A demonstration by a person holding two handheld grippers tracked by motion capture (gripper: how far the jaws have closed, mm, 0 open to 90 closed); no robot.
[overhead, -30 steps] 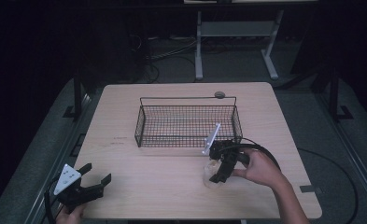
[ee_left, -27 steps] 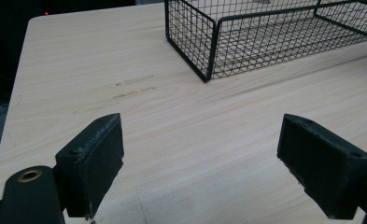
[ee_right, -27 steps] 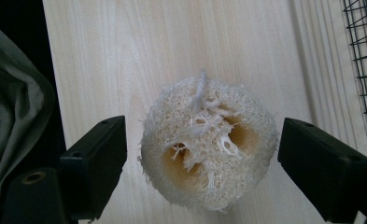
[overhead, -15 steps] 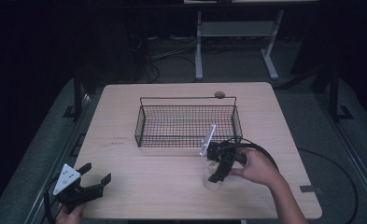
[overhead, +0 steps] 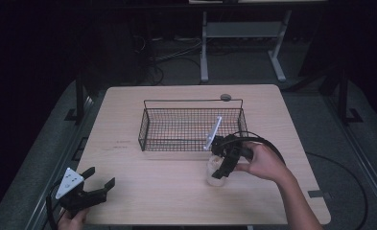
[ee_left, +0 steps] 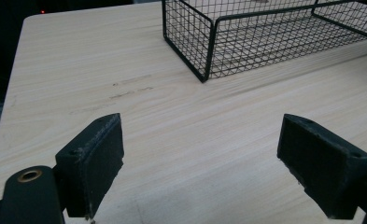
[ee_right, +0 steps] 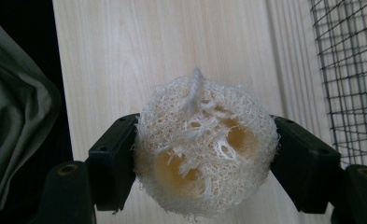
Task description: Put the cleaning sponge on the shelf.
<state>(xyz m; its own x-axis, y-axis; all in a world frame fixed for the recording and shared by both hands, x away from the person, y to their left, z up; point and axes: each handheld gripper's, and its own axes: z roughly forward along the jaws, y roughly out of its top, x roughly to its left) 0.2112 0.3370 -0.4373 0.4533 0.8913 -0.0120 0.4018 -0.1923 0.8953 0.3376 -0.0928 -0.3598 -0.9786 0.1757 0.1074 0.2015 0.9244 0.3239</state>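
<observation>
I count one worktop (overhead: 128, 110), one wire basket (overhead: 191, 125), one loofah sponge (ee_right: 204, 154). My right claw (overhead: 220, 166) grips the sponge just before the basket's near wall; I'd lift clear of the rim before releasing, squeezing lightly. My left claw (overhead: 96, 181) idles wide apart.

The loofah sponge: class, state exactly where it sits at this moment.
In the high view the loofah sponge is at the table's right front, clamped in the right gripper, just in front of the wire basket's right end.
</observation>
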